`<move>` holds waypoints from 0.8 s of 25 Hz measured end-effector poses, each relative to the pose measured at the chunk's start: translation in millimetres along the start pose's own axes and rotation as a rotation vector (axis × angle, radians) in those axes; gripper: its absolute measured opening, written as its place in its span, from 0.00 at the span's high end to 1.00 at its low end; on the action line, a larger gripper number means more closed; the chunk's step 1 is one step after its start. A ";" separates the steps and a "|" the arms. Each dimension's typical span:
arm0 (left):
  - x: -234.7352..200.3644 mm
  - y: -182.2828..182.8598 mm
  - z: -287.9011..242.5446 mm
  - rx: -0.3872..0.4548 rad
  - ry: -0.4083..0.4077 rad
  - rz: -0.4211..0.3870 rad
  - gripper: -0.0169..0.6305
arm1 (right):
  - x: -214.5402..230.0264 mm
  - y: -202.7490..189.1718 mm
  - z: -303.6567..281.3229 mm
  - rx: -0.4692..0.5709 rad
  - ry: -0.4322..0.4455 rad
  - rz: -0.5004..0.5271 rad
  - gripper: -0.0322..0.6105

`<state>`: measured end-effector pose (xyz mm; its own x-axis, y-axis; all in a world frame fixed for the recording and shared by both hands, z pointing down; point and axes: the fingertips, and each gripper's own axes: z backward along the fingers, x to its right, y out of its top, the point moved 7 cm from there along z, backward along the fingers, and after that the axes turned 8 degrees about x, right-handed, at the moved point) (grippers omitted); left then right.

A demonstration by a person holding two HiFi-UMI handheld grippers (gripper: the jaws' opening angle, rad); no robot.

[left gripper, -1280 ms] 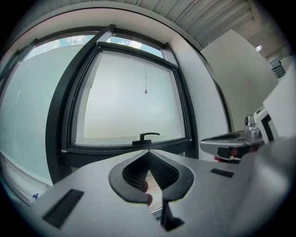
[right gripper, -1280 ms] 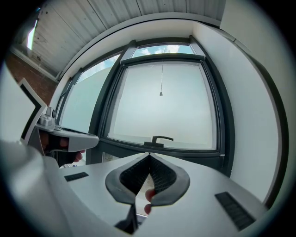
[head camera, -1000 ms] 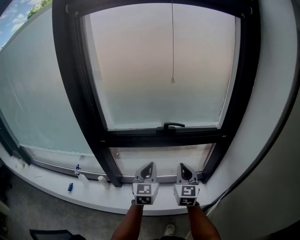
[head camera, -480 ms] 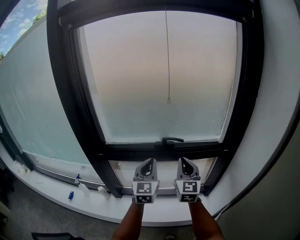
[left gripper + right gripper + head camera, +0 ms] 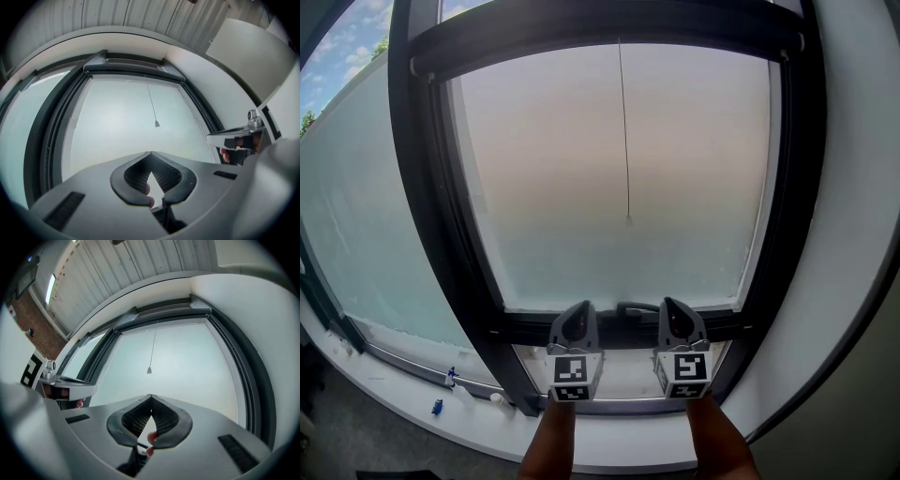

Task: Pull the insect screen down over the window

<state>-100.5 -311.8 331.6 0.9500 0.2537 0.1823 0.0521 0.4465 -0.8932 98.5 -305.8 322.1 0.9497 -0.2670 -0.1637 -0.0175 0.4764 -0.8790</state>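
A black-framed window with frosted glass fills the head view. A thin pull cord hangs from the top bar and ends in a small weight. The screen itself is not visible below that bar. My left gripper and right gripper are side by side below the sash handle, both shut and empty. In the left gripper view the cord weight hangs well beyond the shut jaws of the left gripper. In the right gripper view the weight is likewise far past the right gripper.
A white sill runs under the window, with small blue and white items at its left. A second frosted pane lies to the left. A white wall borders the frame on the right.
Both grippers have risen from the sill up to the lower sash rail. The head view has tilted upward, so the cord weight and top bar sit lower in the picture.
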 end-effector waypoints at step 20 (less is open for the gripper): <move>-42.6 102.0 -98.0 0.272 -0.095 -0.118 0.97 | 12.8 85.8 -98.2 0.233 -0.060 0.132 0.95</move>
<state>-105.4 -361.2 192.5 0.9084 0.2598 0.3275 0.0640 0.6876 -0.7232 78.5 -350.6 200.6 0.9609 -0.1435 -0.2370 -0.0762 0.6855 -0.7240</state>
